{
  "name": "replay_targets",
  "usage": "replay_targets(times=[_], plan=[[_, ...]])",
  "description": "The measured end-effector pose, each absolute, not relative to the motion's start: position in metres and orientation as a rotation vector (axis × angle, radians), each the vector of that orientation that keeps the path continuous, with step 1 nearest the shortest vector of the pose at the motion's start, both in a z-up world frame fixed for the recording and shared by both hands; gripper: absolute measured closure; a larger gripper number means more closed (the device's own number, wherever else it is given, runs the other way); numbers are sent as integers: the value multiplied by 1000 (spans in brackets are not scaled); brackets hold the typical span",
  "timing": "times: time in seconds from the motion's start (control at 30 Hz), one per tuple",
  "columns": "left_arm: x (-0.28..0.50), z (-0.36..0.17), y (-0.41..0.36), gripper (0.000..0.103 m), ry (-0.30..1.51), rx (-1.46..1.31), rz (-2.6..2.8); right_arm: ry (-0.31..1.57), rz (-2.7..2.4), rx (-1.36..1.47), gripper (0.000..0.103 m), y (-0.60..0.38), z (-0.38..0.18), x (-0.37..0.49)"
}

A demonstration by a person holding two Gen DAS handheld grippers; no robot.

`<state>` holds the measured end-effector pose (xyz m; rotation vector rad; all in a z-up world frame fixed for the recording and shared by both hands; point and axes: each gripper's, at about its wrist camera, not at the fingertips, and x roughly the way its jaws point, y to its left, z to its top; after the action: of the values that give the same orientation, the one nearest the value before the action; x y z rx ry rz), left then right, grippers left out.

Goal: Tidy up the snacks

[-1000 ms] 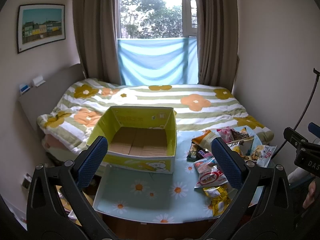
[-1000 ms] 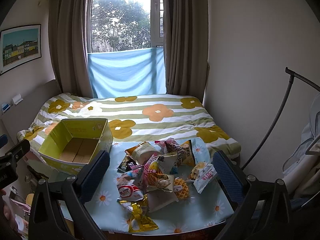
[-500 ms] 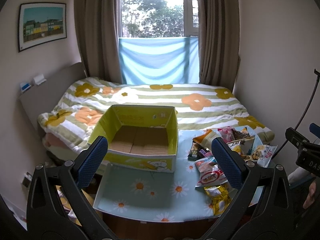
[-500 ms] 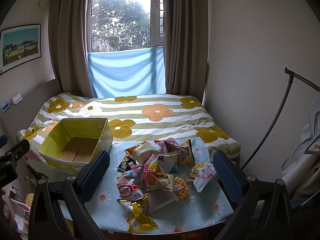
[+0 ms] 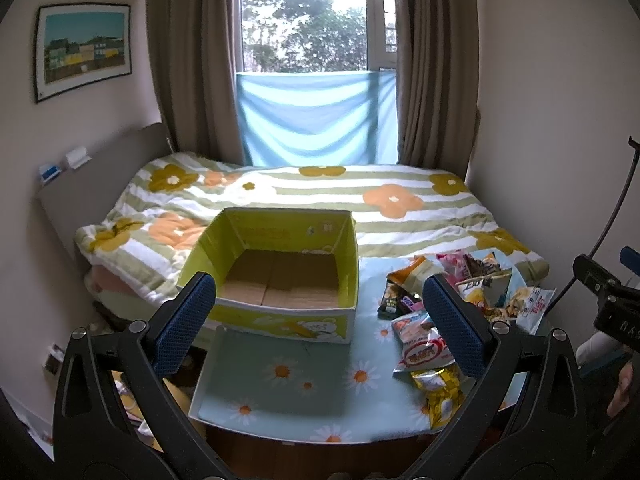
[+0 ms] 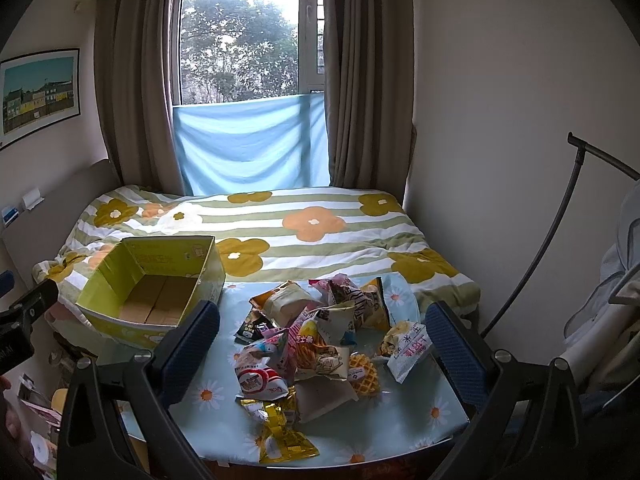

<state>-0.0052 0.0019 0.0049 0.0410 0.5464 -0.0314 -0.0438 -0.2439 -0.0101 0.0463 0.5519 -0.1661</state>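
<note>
Lying ahead of right claw (image 6: pixel 322 334), snacks (image 6: pixel 316 340)

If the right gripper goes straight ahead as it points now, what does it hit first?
Probably the snack pile on the table; the open right gripper frames it. Depth is uncertain.

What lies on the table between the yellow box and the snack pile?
Only bare daisy-print tablecloth separates the yellow box from the snack pile, clearest in the left wrist view.

Daisy-print table (image 5: pixel 304 384): box (image 5: pixel 280 280), snack pile (image 6: pixel 320 344).
</note>
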Motion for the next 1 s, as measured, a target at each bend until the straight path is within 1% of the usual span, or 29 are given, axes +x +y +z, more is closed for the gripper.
replay_targets(times=[0.13,0.37,0.43,0.57,1.0], plan=[[7,3,0,0,584,50,-34,564,-186,74,0,-254,-13,-41],[48,-25,-7,0,723,51,-114,685,-240,134,0,-281,-40,-19],[62,-42,-12,0,790,33,-162,724,-242,158,0,-286,-51,-12],[82,-76,-30,0,870,29,-218,793,-204,206,0,-297,-75,4],[146,-188,-114,0,1146,3,-319,1005,-65,368,0,-325,-161,70]])
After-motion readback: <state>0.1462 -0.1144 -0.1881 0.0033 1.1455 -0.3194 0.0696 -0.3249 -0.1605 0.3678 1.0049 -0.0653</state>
